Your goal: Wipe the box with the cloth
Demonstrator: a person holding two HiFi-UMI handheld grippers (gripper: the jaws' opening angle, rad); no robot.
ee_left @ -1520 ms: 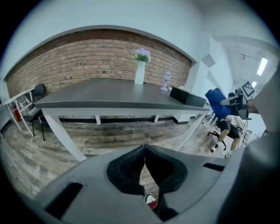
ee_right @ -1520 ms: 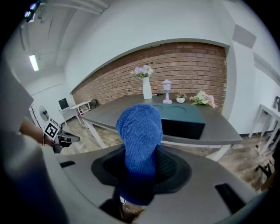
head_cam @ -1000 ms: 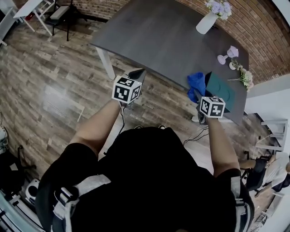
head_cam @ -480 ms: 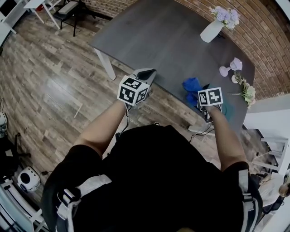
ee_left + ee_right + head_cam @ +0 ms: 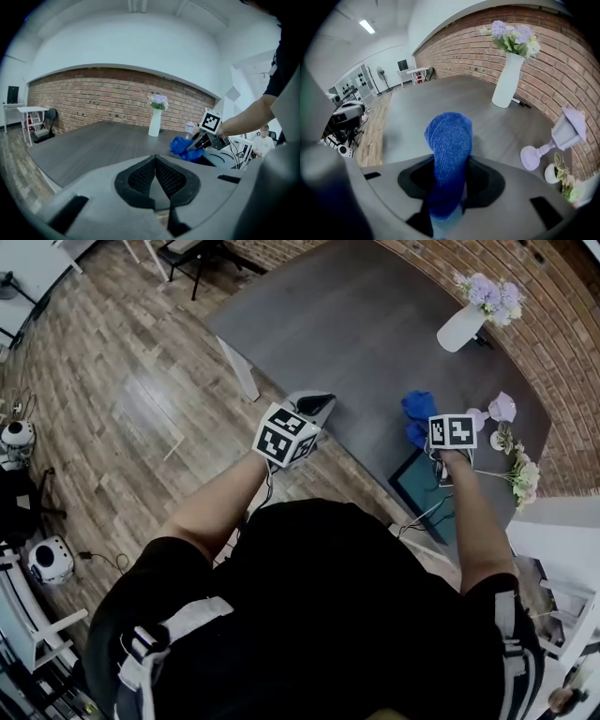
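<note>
Clamping a blue knitted cloth (image 5: 447, 140) in the right tool (image 5: 449, 180), both black jaws pressed against its sides. Looks soft and finely ribbed, bunched into a thick roll with a rounded tip. Runs lengthwise straight along the tool and pokes out well past the jaws, tip aimed across a dark grey matte surface (image 5: 356, 324) toward its far side. Seen from the head view, hangs over that surface just past the far end of a flat teal rectangular box with a dark rim (image 5: 419, 491); cannot tell whether touching box or surface. Finds the box lying flat at the near right edge of the surface, partly hidden under the right forearm, so cannot tell its long axis.

Holding the left tool (image 5: 155, 176) clenched on nothing, meshed black pads meeting along one line, over the near edge of the surface and well apart from box and cloth.

Showing, farther back by a red brick wall (image 5: 562, 61), a smooth white tapered vase of lilac flowers (image 5: 507, 79) standing upright, and nearer the right tool a small pale lilac lantern-shaped ornament (image 5: 562, 136) on a round foot. Below the surface, worn wooden plank floor (image 5: 112, 381).
</note>
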